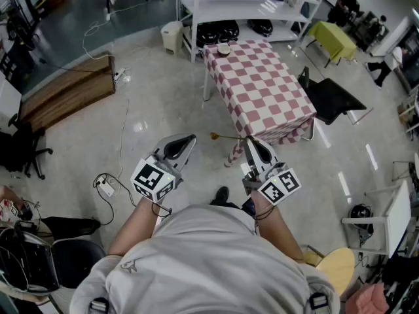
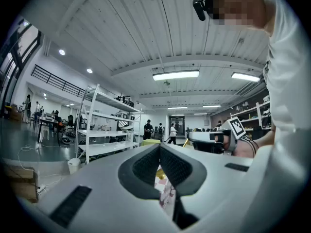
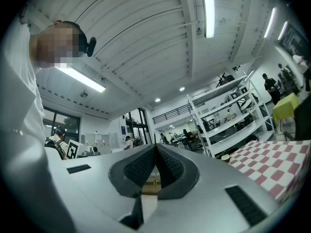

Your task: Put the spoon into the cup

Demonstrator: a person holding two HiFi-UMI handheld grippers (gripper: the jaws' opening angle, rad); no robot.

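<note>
Right gripper is clamped on the spoon by its handle, and the gold bowl pokes out to the left, off the near corner of the table. Left gripper is pinched closed on nothing, near that bowl. The cup sits at the table's far end, well apart from the spoon.

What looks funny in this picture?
The gold spoon sticks out sideways from the shut right gripper, in mid-air over the floor. The cup sits at the far end of the checkered table, well away. Nothing looks spilled.
</note>
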